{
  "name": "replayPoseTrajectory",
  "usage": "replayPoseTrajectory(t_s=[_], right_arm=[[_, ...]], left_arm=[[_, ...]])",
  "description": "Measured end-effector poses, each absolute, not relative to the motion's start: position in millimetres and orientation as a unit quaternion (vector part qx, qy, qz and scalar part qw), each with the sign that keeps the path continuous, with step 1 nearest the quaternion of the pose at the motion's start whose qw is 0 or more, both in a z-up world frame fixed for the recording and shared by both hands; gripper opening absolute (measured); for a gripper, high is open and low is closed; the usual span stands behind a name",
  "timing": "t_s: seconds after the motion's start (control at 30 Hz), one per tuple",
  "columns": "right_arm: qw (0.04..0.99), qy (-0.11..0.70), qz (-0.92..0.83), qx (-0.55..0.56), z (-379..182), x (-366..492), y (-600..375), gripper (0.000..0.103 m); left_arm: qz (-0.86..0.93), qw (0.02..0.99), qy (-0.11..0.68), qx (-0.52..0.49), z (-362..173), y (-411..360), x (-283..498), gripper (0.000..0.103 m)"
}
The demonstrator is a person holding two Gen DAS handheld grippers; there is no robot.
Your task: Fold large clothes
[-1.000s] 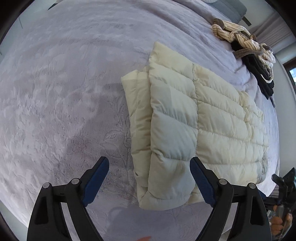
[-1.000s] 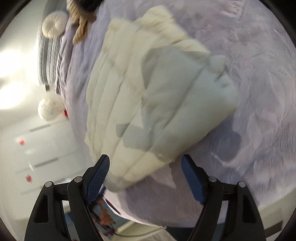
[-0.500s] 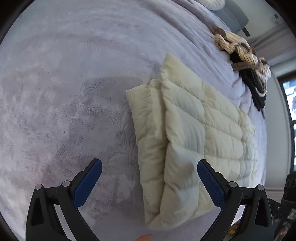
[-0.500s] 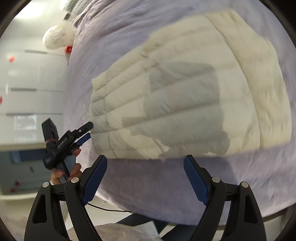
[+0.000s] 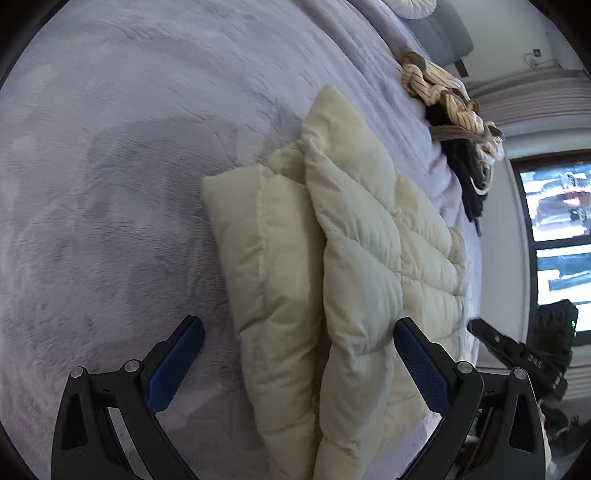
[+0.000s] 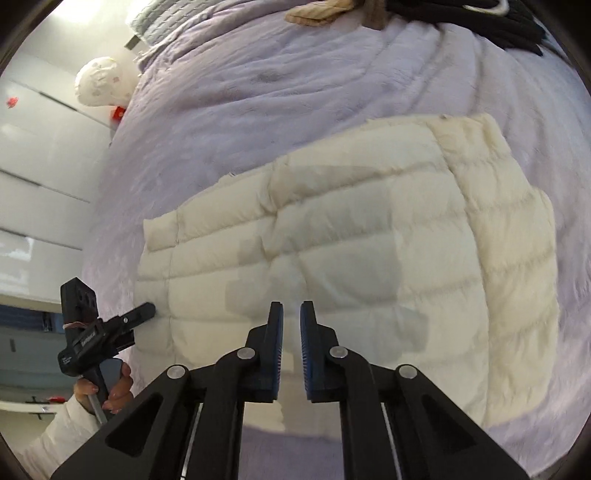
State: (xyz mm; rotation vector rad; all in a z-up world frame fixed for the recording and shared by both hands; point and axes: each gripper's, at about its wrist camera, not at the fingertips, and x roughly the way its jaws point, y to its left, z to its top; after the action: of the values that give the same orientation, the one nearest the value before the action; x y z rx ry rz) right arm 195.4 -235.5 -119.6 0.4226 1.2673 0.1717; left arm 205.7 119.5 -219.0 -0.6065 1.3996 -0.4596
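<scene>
A cream quilted puffer jacket lies folded on the lilac bed cover; it fills the middle of the right wrist view. My left gripper is open and empty, its fingers straddling the jacket's near edge from above. It also shows at the left of the right wrist view, beside the jacket's corner. My right gripper has its jaws nearly closed with a narrow gap, holding nothing, above the jacket's near side. It shows at the right edge of the left wrist view.
A heap of striped and black clothes lies further up the bed, also at the top of the right wrist view. A window is at the right. White cupboards and a round white cushion stand beyond the bed's left edge.
My right gripper has closed from wide open to nearly shut and swung over the jacket. My left gripper stayed open and moved closer to the jacket's near edge.
</scene>
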Motion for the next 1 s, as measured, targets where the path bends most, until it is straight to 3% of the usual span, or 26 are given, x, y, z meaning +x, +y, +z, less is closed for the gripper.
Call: replayPoseTrajectory(t_s=[0.1,0.13,0.17,0.2,0.23,0.27,0.33,0.5,0.7,0.87,1.0], right_arm=[[0.784,0.594,0.087,0.158,-138.6,205.9,-226.1,0.01],[0.779,0.6,0.087,0.161,-148.2,208.3,-226.6,0.01],[0.773,0.606,0.088,0.168,-159.2,210.1,-228.0,0.01],[0.77,0.607,0.09,0.173,-164.4,210.8,-227.9,0.01],[0.768,0.608,0.093,0.178,-169.4,211.2,-229.4,0.01],[0.766,0.609,0.095,0.181,-172.6,211.4,-230.4,0.01],[0.762,0.611,0.101,0.19,-179.5,211.3,-233.5,0.01],[0.746,0.616,0.117,0.226,-198.1,209.2,-246.1,0.007],[0.735,0.607,0.14,0.268,-214.7,206.5,-255.3,0.006],[0.719,0.594,0.163,0.321,-224.3,200.4,-270.4,0.005],[0.702,0.581,0.177,0.373,-222.0,192.2,-293.4,0.005]], left_arm=[[-0.218,0.69,0.636,-0.269,-228.4,107.1,211.5,0.102],[-0.229,0.689,0.634,-0.267,-227.5,101.4,212.5,0.089],[-0.246,0.688,0.63,-0.264,-224.9,94.0,213.2,0.07],[-0.256,0.686,0.63,-0.259,-223.3,88.4,213.6,0.061],[-0.261,0.687,0.628,-0.257,-221.3,84.8,213.7,0.045],[-0.268,0.69,0.623,-0.252,-214.9,78.2,213.0,0.037],[-0.272,0.7,0.614,-0.245,-202.4,70.9,211.4,0.031],[-0.298,0.717,0.581,-0.244,-147.2,41.9,207.2,0.03],[-0.353,0.728,0.563,-0.168,-81.9,-52.6,201.8,0.03],[-0.37,0.731,0.567,-0.082,-68.6,-135.4,191.9,0.03],[-0.358,0.733,0.576,-0.057,-71.1,-159.2,191.4,0.03]])
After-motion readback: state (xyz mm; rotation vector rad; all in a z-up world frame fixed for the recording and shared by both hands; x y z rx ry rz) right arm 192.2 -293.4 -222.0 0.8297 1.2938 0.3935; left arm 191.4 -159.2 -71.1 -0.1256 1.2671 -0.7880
